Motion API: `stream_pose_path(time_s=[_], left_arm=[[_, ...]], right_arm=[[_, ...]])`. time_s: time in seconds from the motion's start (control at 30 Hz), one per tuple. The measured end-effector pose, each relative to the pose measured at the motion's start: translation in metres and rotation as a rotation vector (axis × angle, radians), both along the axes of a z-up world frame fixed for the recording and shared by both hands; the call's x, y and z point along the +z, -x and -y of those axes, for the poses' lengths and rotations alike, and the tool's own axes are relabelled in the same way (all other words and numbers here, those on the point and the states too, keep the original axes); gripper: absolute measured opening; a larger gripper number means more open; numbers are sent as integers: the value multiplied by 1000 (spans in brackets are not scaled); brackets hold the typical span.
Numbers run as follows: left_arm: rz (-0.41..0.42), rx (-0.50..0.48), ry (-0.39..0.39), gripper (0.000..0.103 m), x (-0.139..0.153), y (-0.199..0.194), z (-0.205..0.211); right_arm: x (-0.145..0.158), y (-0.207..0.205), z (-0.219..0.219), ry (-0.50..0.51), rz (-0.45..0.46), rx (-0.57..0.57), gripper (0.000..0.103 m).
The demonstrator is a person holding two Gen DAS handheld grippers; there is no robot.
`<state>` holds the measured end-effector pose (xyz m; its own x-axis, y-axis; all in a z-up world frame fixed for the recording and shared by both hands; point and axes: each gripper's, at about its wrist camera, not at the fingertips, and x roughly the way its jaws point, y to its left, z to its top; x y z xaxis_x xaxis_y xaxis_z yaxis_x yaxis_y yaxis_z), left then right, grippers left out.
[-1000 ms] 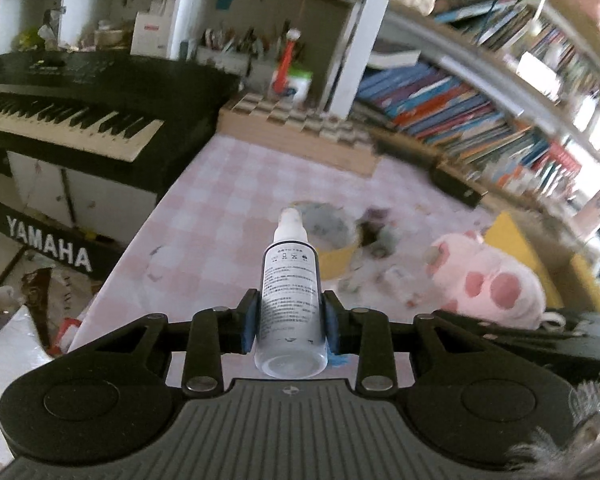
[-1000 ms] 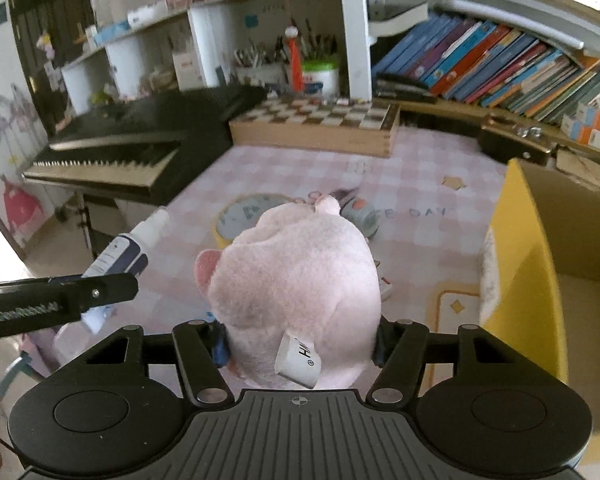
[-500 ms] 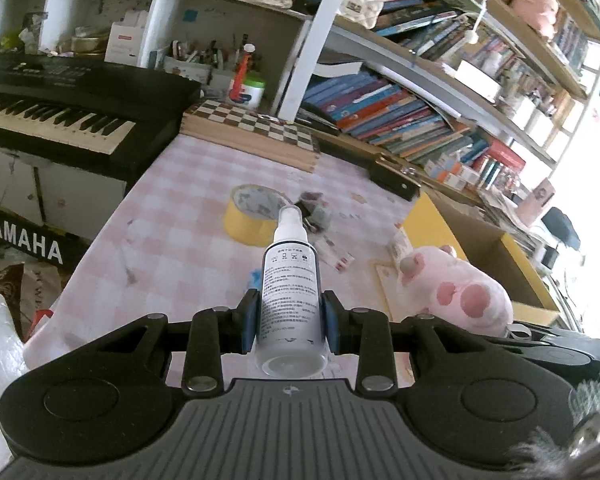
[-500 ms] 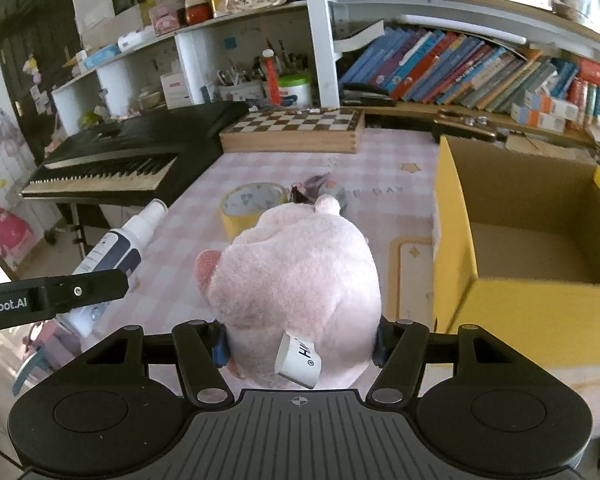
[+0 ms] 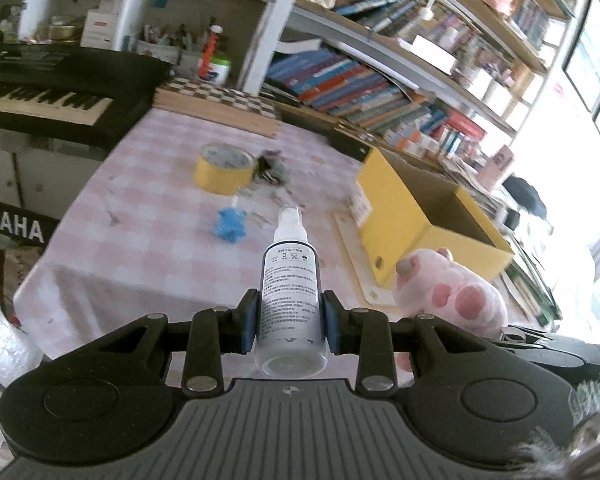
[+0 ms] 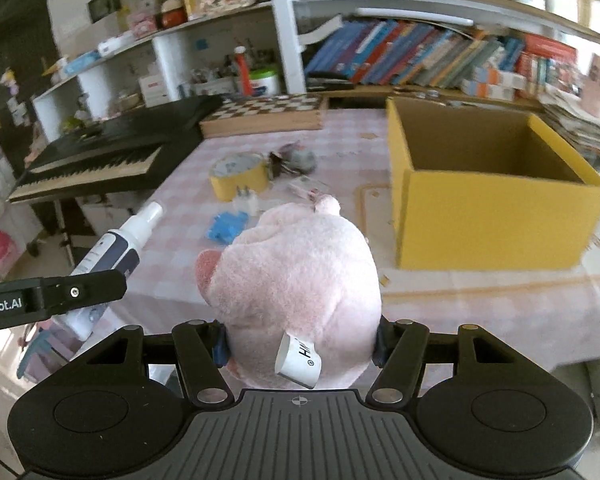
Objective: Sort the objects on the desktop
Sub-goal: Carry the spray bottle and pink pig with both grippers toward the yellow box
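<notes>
My left gripper (image 5: 289,322) is shut on a white spray bottle (image 5: 290,292) with a dark label, held in the air before the table's near edge. The bottle also shows in the right wrist view (image 6: 112,258). My right gripper (image 6: 300,344) is shut on a pink plush toy (image 6: 296,284) with a white tag, also lifted; the plush shows in the left wrist view (image 5: 452,296). An open yellow cardboard box (image 6: 496,216) stands on the table's right side, and in the left wrist view (image 5: 404,216) as well.
On the pink checked tablecloth (image 5: 148,216) lie a yellow tape roll (image 5: 223,168), a blue object (image 5: 230,225), keys (image 6: 294,158) and a small packet (image 6: 306,190). A chessboard box (image 6: 264,114) sits at the back. A black keyboard (image 6: 96,156) stands left; bookshelves (image 6: 440,56) behind.
Both grippers have pulled back and risen from the table with their loads. The yellow box has come fully into view, and the blue object now shows on the cloth.
</notes>
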<state>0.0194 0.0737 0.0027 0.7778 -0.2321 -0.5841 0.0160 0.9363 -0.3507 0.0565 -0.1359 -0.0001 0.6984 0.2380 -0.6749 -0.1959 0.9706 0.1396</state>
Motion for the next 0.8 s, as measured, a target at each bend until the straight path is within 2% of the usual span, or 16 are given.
stream_pose_path(time_s=[0.53,0.8], left_arm=[[-21,-253,-3,30,-6,9,57],[-27,-337,1,30,-8,4,81]], right_arm=[[-7,51,52,-13,-31,-230,62],[-10,64,72,-11,-46,-311,62]])
